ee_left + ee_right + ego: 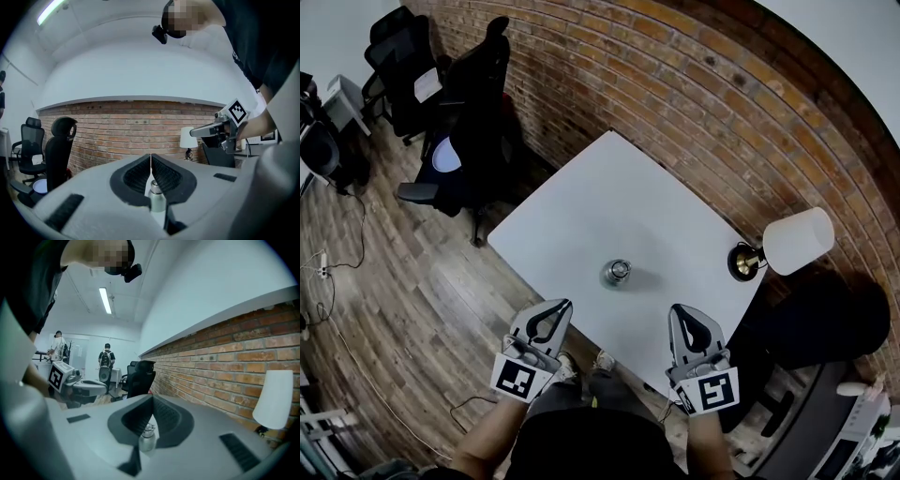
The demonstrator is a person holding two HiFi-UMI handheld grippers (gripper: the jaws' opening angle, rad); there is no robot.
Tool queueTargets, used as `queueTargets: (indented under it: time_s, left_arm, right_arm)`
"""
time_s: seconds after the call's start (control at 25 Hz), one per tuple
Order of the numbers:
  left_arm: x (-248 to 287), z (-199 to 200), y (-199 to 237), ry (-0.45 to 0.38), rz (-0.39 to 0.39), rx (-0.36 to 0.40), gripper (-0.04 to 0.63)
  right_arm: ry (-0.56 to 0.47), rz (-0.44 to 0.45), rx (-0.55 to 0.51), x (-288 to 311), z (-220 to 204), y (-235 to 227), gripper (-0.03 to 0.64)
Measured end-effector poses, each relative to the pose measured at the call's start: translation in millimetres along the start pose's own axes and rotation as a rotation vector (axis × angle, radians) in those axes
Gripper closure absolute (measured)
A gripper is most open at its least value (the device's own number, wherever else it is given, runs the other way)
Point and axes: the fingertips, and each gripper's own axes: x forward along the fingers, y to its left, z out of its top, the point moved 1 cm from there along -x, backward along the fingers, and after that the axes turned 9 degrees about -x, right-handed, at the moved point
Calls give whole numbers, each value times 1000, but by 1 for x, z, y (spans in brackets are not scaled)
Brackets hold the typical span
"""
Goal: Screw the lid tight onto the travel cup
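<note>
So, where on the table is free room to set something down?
Most of the table is bare: the far half toward the brick wall, and the strip left of the cup. It is tighter at the right corner, by the lamp.

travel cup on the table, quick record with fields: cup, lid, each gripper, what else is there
cup: travel cup, upright, mid white table
lid: on the cup; tightness unclear
left gripper: shut, empty, short of the cup
right gripper: shut, empty, short of the cup
other: lamp at the table's right corner
</note>
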Motion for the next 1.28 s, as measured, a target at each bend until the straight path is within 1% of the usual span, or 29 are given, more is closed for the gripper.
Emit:
queueTargets:
  time_s: [0.24,0.4,0.56,0.6,0.64,0.68,0.8,1.0,1.08,1.16,1.28]
  left_arm:
    - [27,-30,12,34,0,-44,566]
    - [45,-58,15,75,-39,-64,566]
    - [61,-85,20,102,-53,-84,562]
    - [65,-92,22,108,-54,-88,548]
    - [69,-98,23,115,-57,-91,509]
    - [73,-106,23,123,-60,-93,484]
    - [85,-127,24,143,-72,-109,476]
    - [107,-155,22,159,-124,-140,412]
    - [117,-161,20,155,-150,-135,387]
    - [123,-166,19,147,-170,-131,358]
    - [131,-173,16,141,-206,-110,291]
  right_arm:
    - [23,32,-22,20,-21,-3,603]
    - [40,88,-26,34,-38,5,603]
    - [19,153,-55,54,-50,16,601]
    - [16,164,-59,59,-53,17,598]
    - [16,171,-60,63,-57,18,592]
    - [17,176,-61,66,-61,19,582]
    - [26,180,-47,74,-78,19,542]
    - [36,213,-26,90,-107,21,499]
    - [21,242,-33,97,-115,23,478]
    - [3,274,-35,104,-120,27,439]
    - [-19,304,-27,112,-126,30,411]
